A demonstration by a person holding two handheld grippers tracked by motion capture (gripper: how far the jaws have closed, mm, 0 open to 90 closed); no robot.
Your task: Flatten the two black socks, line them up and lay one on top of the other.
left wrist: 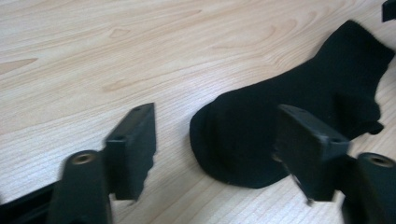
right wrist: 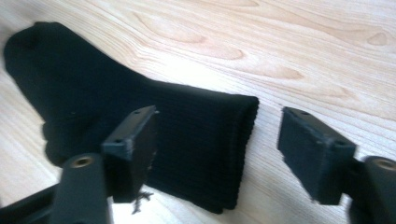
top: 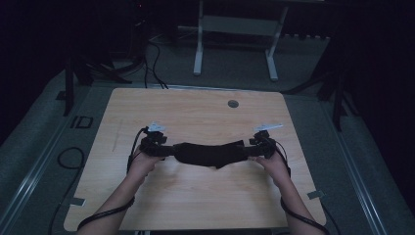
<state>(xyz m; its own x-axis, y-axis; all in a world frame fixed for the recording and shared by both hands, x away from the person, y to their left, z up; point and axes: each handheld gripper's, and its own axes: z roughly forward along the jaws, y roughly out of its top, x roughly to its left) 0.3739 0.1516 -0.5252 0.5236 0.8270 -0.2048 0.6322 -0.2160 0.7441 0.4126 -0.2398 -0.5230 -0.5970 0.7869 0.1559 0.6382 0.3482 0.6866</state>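
Note:
A black sock (top: 210, 153) lies flat and stretched sideways across the middle of the wooden table (top: 195, 112). My left gripper (top: 169, 150) is at its toe end, my right gripper (top: 250, 148) at its cuff end. In the left gripper view the left gripper (left wrist: 215, 140) stands open, the rounded toe of the sock (left wrist: 289, 107) lying on the wood between and beyond the jaws. In the right gripper view the right gripper (right wrist: 217, 140) stands open above the ribbed cuff of the sock (right wrist: 196, 135), its pads clear of the cloth.
A small round grommet (top: 233, 104) sits in the table's far part. Beyond the far edge stands a white frame with two legs (top: 235, 44). Cables (top: 147, 63) trail on the floor at the back left.

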